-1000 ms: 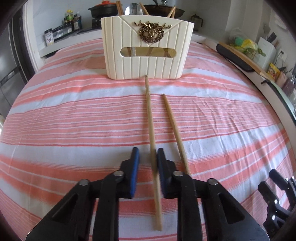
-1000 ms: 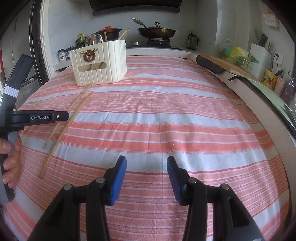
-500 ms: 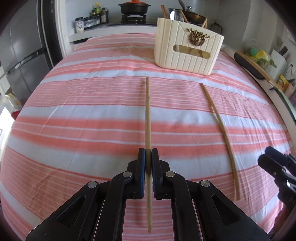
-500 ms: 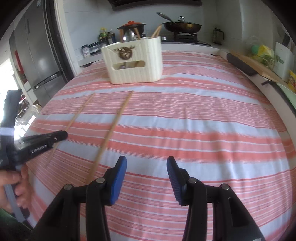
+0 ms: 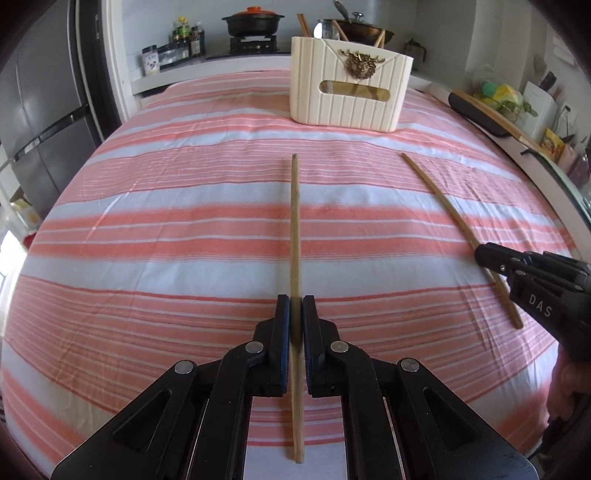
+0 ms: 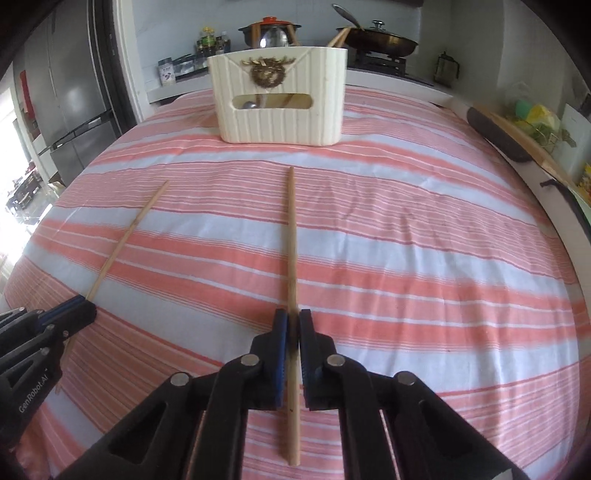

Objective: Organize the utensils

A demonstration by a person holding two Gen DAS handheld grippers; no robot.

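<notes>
Wooden chopstick [image 5: 294,229], clamped in the left gripper [image 5: 295,314], long axis pointing ahead, just left of the cream utensil caddy [image 5: 349,94]. Second chopstick [image 6: 291,251], pinched in the right gripper [image 6: 291,325], whose jaws have just been closing, aimed straight at that caddy; both tips well short of it.

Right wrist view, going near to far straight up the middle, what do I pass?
Right claw shut on a chopstick → striped cloth → cream utensil holder with a spoon standing in it → red-lidded pot on the counter behind.
</notes>
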